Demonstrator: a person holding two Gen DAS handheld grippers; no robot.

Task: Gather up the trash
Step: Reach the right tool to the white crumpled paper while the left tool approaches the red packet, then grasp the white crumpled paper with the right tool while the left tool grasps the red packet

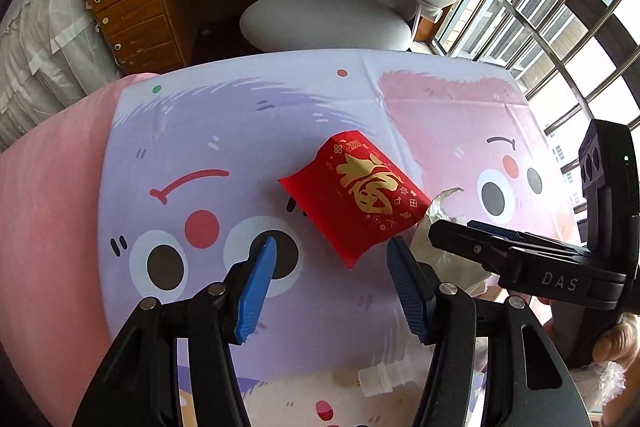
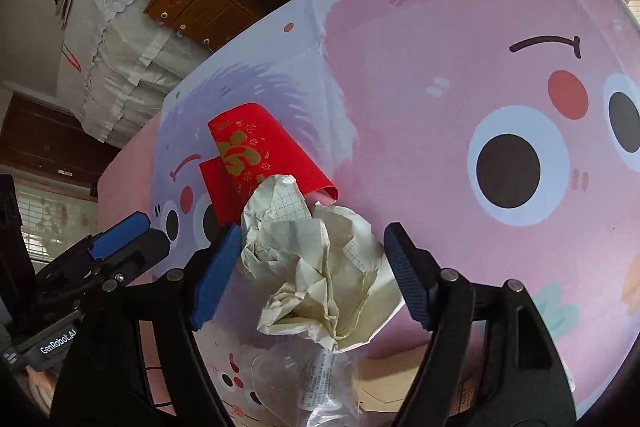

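Both pairs of jaws stand spread apart and grasp nothing. On the left gripper (image 1: 332, 255) they point at a red envelope (image 1: 356, 193) that lies bent on the bench (image 1: 60, 227), just ahead of the blue pads and not yet between them. On the right gripper (image 2: 312, 263) they straddle a ball of crumpled paper (image 2: 316, 267); its left pad (image 2: 214, 273) looks close against the paper or touching it, while a gap shows on the other side, so the paper is flanked but not pinched. That paper sits just beside the envelope, partly in front of it in the right wrist view. Nearer the person, at the bench edge, lies a clear plastic wrapper (image 2: 316, 379) with printed text, and the left wrist view shows a small clear plastic piece (image 1: 384, 379) there too. No bin or bag for the rubbish shows in either view. As a judgement, collection is at an early stage: at least three or four pieces are uncollected on the cartoon-printed cloth (image 1: 248, 131), and the first grasps have not been made.
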